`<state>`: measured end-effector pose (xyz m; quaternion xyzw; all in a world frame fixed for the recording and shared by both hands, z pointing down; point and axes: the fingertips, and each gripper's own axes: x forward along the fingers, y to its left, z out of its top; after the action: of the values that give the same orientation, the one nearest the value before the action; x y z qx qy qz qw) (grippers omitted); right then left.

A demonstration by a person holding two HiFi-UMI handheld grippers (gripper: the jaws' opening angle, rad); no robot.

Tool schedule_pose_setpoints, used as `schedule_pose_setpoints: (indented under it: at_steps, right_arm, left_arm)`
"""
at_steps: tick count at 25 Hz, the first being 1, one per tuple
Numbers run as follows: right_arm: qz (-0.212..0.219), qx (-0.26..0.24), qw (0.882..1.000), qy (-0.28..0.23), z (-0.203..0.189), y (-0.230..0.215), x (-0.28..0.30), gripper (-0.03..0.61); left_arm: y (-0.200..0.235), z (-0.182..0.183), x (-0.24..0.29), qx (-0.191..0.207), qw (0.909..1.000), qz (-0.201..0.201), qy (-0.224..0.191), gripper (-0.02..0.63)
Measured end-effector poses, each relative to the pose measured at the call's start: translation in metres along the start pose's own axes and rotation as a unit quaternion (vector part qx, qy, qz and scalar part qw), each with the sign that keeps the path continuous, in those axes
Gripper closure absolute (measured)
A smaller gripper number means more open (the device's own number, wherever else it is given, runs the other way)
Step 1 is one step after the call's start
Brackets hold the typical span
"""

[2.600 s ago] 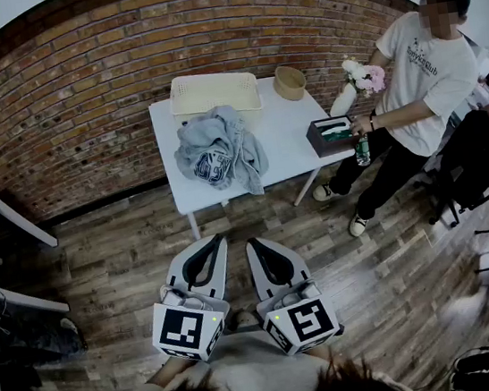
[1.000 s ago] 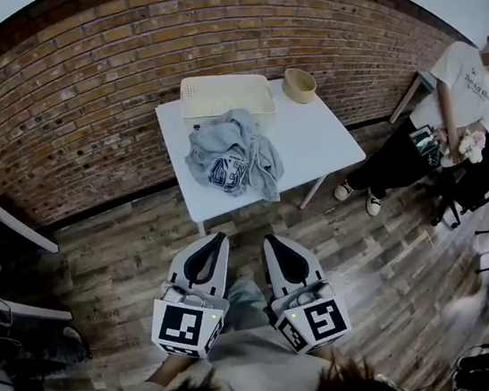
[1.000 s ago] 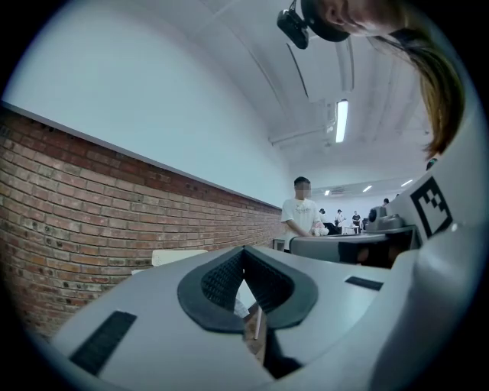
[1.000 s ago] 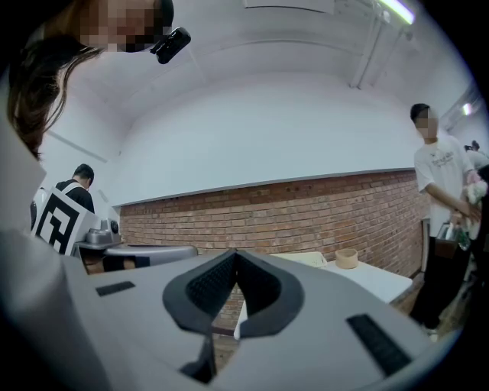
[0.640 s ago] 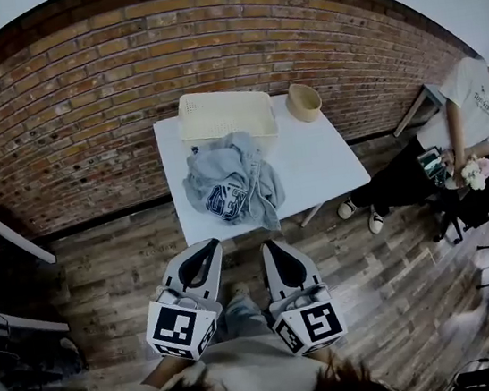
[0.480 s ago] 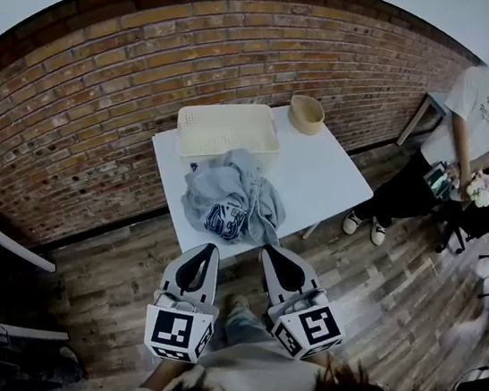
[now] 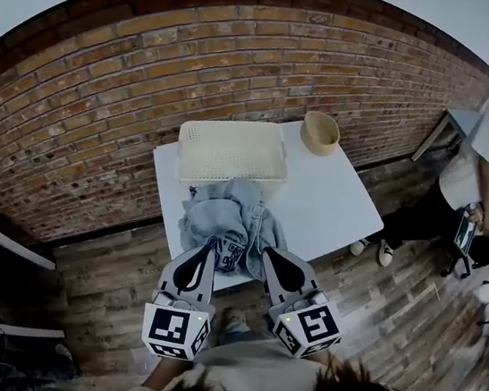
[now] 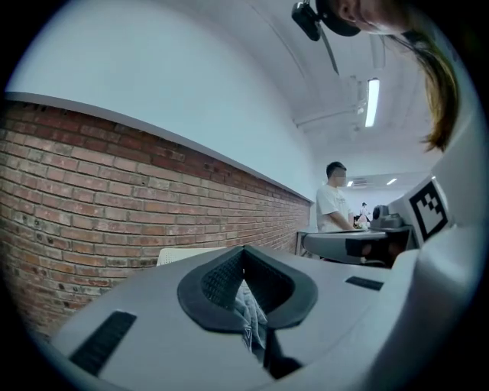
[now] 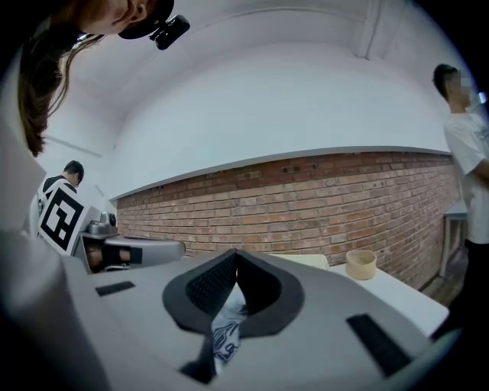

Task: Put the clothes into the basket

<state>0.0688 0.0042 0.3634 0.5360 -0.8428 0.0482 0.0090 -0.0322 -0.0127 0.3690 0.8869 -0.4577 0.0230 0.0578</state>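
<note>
Garment status: crumpled grey sweatshirt with dark print (image 7: pixel 227 229) lies on the white table (image 7: pixel 326 197), draped over its near edge, just in front of the cream perforated plastic basket (image 7: pixel 229 151). A round tan bowl (image 7: pixel 319 132) stands to the basket's right. Your left gripper (image 7: pixel 208 247) and right gripper (image 7: pixel 269 253) are closed and empty, level with the cloth. Of the gripper views, only the right one shows the bowl.

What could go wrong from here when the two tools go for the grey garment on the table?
Both the left tool and the right tool are shut; unless opened, they would shove the grey garment rather than grip it. The garment lies at the front edge of the table, so a poor pinch might drag it to the floor. A push could also shift the basket just behind it.
</note>
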Motion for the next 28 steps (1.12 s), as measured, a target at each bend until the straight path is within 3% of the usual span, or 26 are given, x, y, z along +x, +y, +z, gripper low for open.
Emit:
schedule_pose_setpoints:
  at_steps: [11, 24, 28]
  right_arm:
    - [0.035, 0.005, 0.999, 0.02, -0.014, -0.027, 0.041, 0.572]
    - [0.018, 0.016, 0.998, 0.055, -0.037, -0.044, 0.06, 0.57]
    - [0.015, 0.031, 0.997, 0.071, -0.047, -0.048, 0.069, 0.558]
  left_arm:
    - [0.023, -0.016, 0.038, -0.023, 0.9988, 0.037, 0.022, 0.609]
    - [0.055, -0.042, 0.054, -0.041, 0.996, 0.053, 0.059, 0.609]
    - [0.068, -0.052, 0.06, -0.055, 0.9945, 0.039, 0.081, 0.6]
